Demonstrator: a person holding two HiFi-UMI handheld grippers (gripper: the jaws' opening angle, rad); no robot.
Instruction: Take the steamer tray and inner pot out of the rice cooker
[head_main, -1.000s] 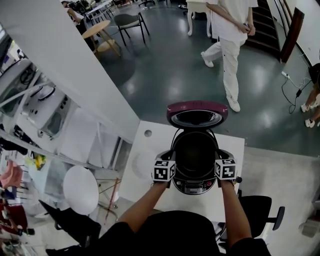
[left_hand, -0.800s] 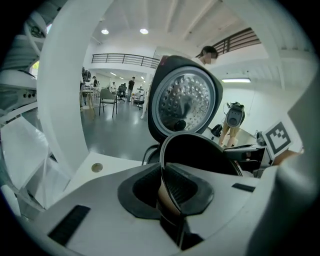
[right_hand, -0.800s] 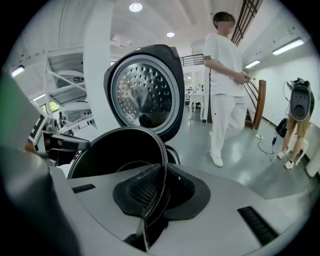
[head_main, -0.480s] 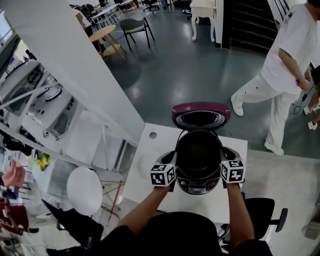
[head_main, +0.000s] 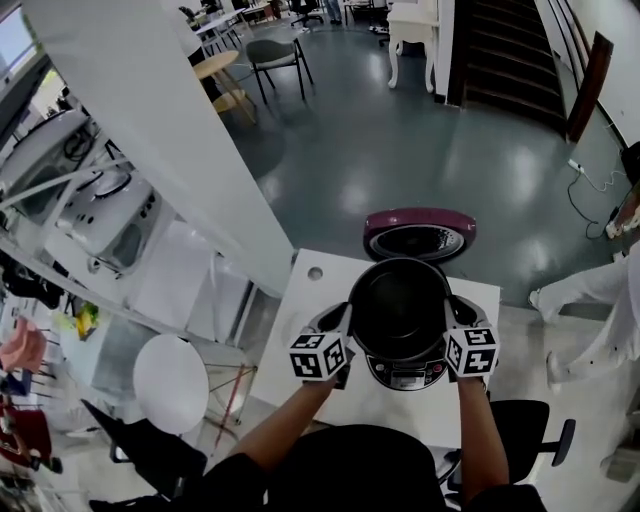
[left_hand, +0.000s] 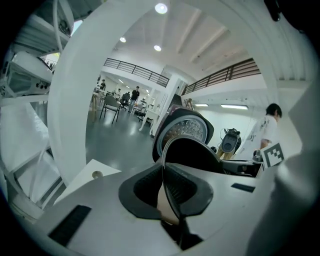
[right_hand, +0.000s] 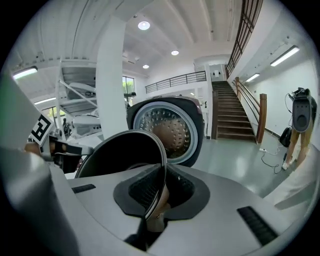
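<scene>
The black inner pot (head_main: 400, 305) hangs above the rice cooker's body (head_main: 405, 374), held by its rim on both sides. My left gripper (head_main: 346, 326) is shut on the left rim, and the thin rim edge (left_hand: 167, 195) runs between its ribbed pads. On the opposite rim my right gripper (head_main: 453, 326) is shut as well, with the edge (right_hand: 159, 192) pinched between its pads. The cooker's maroon lid (head_main: 420, 235) stands open behind the pot, showing its dimpled metal inner plate (right_hand: 167, 127). No steamer tray can be made out.
The cooker stands on a small white table (head_main: 310, 300) with a round hole (head_main: 315, 273) near its far left corner. A white pillar (head_main: 150, 130) rises at the left. A black chair (head_main: 520, 420) is at the right, and a person in white (head_main: 600, 300) walks nearby.
Both grippers have risen together, lifting the inner pot up out of the cooker body. The person in white has walked from the far floor to the right edge.
</scene>
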